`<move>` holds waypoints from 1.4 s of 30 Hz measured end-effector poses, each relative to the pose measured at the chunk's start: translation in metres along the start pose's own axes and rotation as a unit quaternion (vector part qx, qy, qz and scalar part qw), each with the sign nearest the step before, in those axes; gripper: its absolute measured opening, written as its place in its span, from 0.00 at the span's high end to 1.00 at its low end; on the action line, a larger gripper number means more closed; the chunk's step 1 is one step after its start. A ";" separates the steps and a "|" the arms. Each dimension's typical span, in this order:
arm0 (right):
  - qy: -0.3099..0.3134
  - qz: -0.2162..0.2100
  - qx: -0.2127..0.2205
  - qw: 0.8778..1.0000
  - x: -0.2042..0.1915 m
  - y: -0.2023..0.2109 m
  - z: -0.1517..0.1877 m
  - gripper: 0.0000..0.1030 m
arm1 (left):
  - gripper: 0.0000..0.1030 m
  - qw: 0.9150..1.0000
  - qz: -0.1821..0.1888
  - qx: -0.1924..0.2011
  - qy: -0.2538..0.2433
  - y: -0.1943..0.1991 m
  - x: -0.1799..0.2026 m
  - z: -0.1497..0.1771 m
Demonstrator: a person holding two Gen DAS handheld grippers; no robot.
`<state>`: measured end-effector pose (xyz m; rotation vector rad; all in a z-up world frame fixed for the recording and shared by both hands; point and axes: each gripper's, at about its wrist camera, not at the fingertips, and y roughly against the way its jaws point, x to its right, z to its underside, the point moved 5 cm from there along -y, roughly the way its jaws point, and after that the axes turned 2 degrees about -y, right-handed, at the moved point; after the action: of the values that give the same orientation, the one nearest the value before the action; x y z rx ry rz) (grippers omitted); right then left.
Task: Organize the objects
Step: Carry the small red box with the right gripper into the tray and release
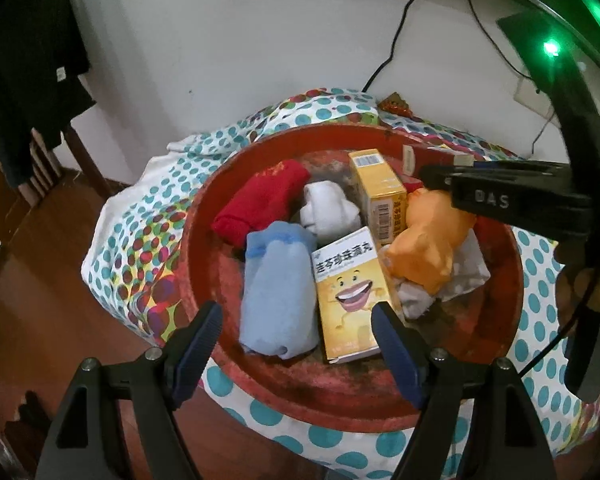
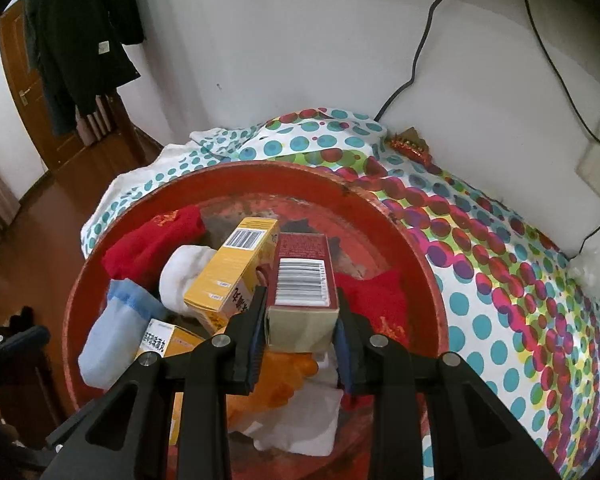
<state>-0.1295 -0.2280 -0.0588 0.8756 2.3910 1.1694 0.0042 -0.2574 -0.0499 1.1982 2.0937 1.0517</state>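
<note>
- 2 grippers work over a round red basin (image 1: 500,320) that sits on a polka-dot sheet (image 2: 500,280) spread over the bed, against a white wall.
- Right gripper (image 2: 300,328): its jaws are closed on the near end of a dark red cardboard box with a barcode (image 2: 302,276), held above the basin's contents; both blue pads press the box's sides.
- Left gripper (image 1: 298,320): its jaws stand wide apart and hold nothing, poised at the near side of the basin over a rolled pale blue sock (image 1: 276,292) and a yellow box with a smiling cartoon face (image 1: 348,300).
- Inside the basin, the blue sock lies at the near left, just beside the cartoon box.
- 1 red rolled sock (image 1: 260,200) lies at the far left, with a white rolled sock (image 1: 328,212) just right of it.
- 1 second yellow box with a barcode (image 1: 378,196) leans behind the cartoon box.
- 1 orange soft toy (image 1: 428,244) lies at the right on a crumpled white cloth (image 1: 460,276).
- 1 red cloth piece (image 2: 380,300) lies at the basin's right side in the right wrist view.
</note>
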 end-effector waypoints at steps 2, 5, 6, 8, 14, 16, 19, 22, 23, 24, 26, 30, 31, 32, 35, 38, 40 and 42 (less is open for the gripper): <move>0.001 0.004 0.002 1.000 -0.005 0.001 -0.002 0.68 | 0.23 1.000 -0.003 -0.007 -0.001 -0.002 0.000 0.001; -0.001 0.011 0.005 1.000 -0.005 0.005 -0.002 0.53 | 0.23 1.000 -0.007 -0.010 -0.005 -0.003 0.003 0.002; -0.001 0.013 0.008 1.000 -0.006 0.008 -0.001 0.45 | 0.23 1.000 -0.007 -0.010 -0.009 -0.002 0.004 0.002; 0.000 0.016 0.015 1.000 -0.007 0.015 0.001 0.33 | 0.23 1.000 -0.012 -0.010 -0.011 -0.003 0.005 0.003; 0.025 0.053 0.033 0.998 -0.014 0.049 0.015 0.08 | 0.23 1.000 -0.016 -0.014 -0.009 -0.003 0.001 0.002; 0.032 0.062 0.029 0.997 -0.016 0.058 0.023 0.05 | 0.23 1.000 -0.020 -0.014 -0.005 -0.002 -0.002 0.002; 0.030 0.067 0.019 0.997 -0.017 0.070 0.039 0.03 | 0.23 1.000 -0.019 -0.015 -0.003 -0.001 -0.004 0.002; 0.029 0.068 -0.001 0.997 -0.019 0.070 0.052 0.02 | 0.23 1.000 -0.021 -0.016 -0.006 -0.001 -0.003 0.001; 0.027 0.065 -0.009 0.998 -0.021 0.068 0.056 0.02 | 0.23 1.000 -0.020 -0.016 -0.007 -0.001 -0.002 0.001; 0.028 0.061 -0.015 0.998 -0.023 0.067 0.061 0.02 | 0.23 1.000 -0.019 -0.018 -0.008 -0.002 -0.001 0.002; 0.028 0.063 -0.020 0.997 -0.027 0.064 0.066 0.02 | 0.23 1.000 -0.009 -0.022 -0.009 -0.002 0.001 0.003; 0.028 0.061 -0.035 0.997 -0.032 0.058 0.076 0.02 | 0.23 0.999 -0.033 -0.002 -0.028 0.003 0.006 0.002; 0.025 0.059 -0.037 0.997 -0.031 0.057 0.077 0.02 | 0.23 0.999 -0.035 0.000 -0.032 0.003 0.006 0.002; 0.022 0.055 -0.041 0.997 -0.031 0.056 0.078 0.02 | 0.23 0.999 -0.028 0.000 -0.032 0.004 0.006 0.002; 0.014 0.057 -0.054 0.997 -0.028 0.053 0.082 0.02 | 0.23 0.999 -0.015 0.004 -0.029 0.006 0.007 0.001; 0.024 0.065 -0.059 0.996 -0.030 0.051 0.086 0.02 | 0.23 0.999 -0.019 0.006 -0.037 0.008 0.010 0.000; 0.026 0.065 -0.061 0.996 -0.032 0.050 0.087 0.02 | 0.23 0.999 -0.014 0.004 -0.038 0.008 0.012 0.001; 0.026 0.063 -0.062 0.996 -0.033 0.050 0.088 0.02 | 0.23 0.999 -0.014 0.002 -0.041 0.008 0.014 0.001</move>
<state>-0.0383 -0.1747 -0.0714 0.9791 2.3023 1.3874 0.0020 -0.2421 -0.0444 1.1900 2.0436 0.9701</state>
